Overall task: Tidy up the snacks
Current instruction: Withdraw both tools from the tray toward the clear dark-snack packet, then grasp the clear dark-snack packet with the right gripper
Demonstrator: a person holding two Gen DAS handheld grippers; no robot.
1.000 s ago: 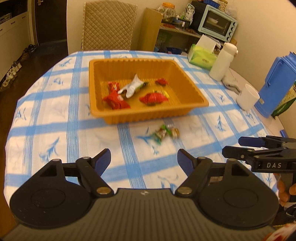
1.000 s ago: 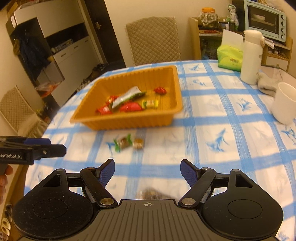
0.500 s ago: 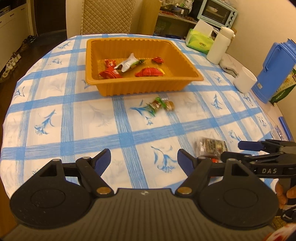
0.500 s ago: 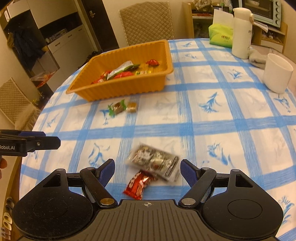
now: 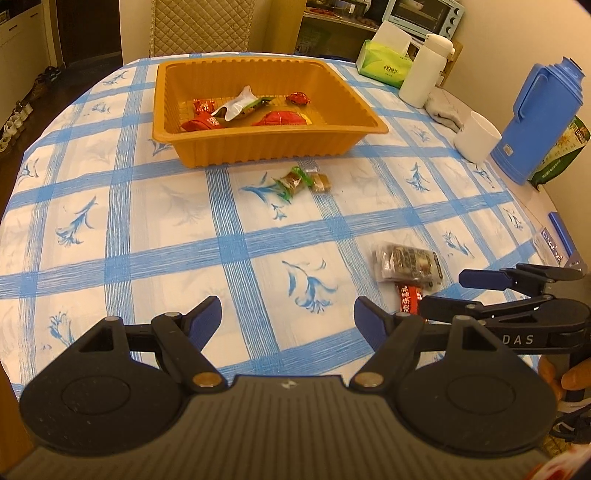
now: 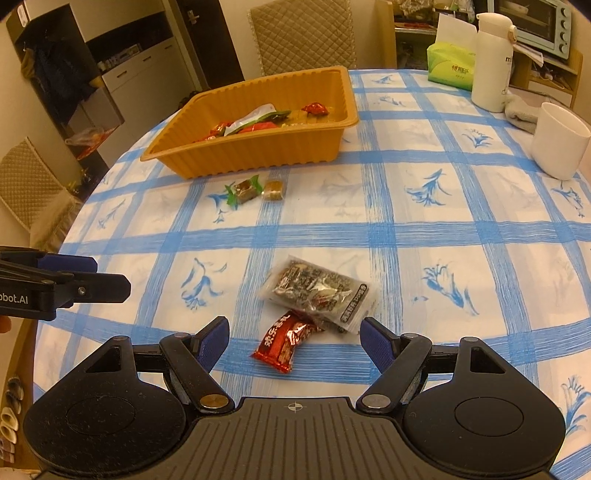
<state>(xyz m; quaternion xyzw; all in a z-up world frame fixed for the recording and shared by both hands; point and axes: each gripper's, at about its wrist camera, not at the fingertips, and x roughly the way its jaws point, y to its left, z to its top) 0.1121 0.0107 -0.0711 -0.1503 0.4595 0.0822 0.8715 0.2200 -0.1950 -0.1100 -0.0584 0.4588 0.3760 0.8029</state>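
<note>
An orange tray (image 5: 266, 147) (image 6: 258, 162) stands at the far middle of the blue-checked table and holds several red and white snack packets. In front of it lie a green-wrapped candy (image 5: 293, 181) (image 6: 243, 190) and a brown candy (image 6: 274, 190). A clear packet of dark snacks (image 6: 317, 291) (image 5: 406, 262) and a red packet (image 6: 286, 339) (image 5: 408, 299) lie near the front edge. My right gripper (image 6: 295, 338) hovers open just short of the red packet. My left gripper (image 5: 288, 319) is open over bare cloth, to the left of both packets.
A white cup (image 6: 559, 140), a white bottle (image 6: 493, 61), a green tissue box (image 6: 450, 66), a grey cloth (image 5: 443, 112) and a blue jug (image 5: 539, 122) line the right side. A padded chair (image 6: 303, 33) stands behind the table. The table's round edge falls away on the left.
Both grippers drew back towards the table's near edge and sank a little. The tray now looks farther off, and the clear and red packets came into view. Both jaws stayed open.
</note>
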